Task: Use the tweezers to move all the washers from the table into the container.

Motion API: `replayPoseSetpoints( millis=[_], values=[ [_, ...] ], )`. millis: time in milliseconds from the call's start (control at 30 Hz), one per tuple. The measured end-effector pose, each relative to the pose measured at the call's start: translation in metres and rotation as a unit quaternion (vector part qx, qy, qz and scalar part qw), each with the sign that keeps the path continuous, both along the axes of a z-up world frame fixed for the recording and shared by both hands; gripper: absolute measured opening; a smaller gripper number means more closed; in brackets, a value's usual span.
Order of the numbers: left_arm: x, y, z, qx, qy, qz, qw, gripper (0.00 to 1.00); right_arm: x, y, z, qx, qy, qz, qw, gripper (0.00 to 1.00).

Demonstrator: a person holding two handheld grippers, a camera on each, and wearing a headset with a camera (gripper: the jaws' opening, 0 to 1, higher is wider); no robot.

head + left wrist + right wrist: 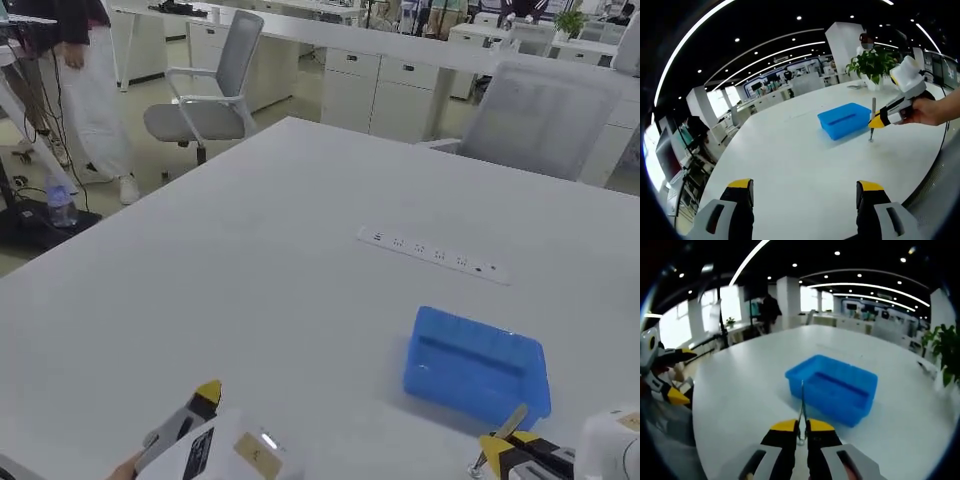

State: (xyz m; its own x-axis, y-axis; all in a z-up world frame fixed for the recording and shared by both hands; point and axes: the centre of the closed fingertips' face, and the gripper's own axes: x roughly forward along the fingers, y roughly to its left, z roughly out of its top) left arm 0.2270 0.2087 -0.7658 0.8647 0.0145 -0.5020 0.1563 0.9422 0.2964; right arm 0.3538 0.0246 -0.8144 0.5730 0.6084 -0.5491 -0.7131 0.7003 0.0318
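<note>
Head view, left to right: a person [85, 90] is standing on the floor at far left, next to a grey office chair [215, 95] beyond the white counter [250, 290]. At the near edge the left gripper [805, 186] is reaching over the counter, its yellow-tipped fingers [740, 185] standing wide apart and holding nothing. Further right, a white power strip [435, 255] is lying flat toward the counter's far side, and the blue container [470, 385] is sitting nearer, well apart from the strip. At far right the right gripper [801, 426] is pinching the metal tweezers [802, 397] between closed fingers (in the right gripper view the tips are pointing at the container's near wall). Left gripper view is showing the tweezers hanging tip-down just beside the container, low over the counter; whether the tip is touching cannot be told.
</note>
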Motion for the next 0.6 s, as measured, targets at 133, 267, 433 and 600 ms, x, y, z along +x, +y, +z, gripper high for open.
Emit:
replayPoseSetpoints(
  millis=[133, 267, 433, 600],
  values=[
    [-0.0002, 0.0004, -0.0005, 0.001, 0.001, 0.001, 1.0, 0.86, 0.0003, -0.0001, -0.0007, 0.004, -0.002, -0.006, 1.0, 0.03],
    [-0.0003, 0.0011, -0.0007, 0.002, 0.001, 0.002, 1.0, 0.86, -0.0016, -0.0003, -0.001, 0.002, -0.009, -0.005, 0.9999, 0.03],
    [-0.0003, 0.0013, -0.001, 0.002, 0.002, 0.003, 1.0, 0.86, -0.0019, -0.0021, -0.0024, 0.011, -0.014, -0.008, 0.9998, 0.03],
    [-0.0003, 0.0011, -0.0013, 0.003, 0.003, 0.001, 1.0, 0.85, -0.0056, -0.0037, -0.0003, 0.014, -0.01, -0.009, 0.9998, 0.02]
  ],
)
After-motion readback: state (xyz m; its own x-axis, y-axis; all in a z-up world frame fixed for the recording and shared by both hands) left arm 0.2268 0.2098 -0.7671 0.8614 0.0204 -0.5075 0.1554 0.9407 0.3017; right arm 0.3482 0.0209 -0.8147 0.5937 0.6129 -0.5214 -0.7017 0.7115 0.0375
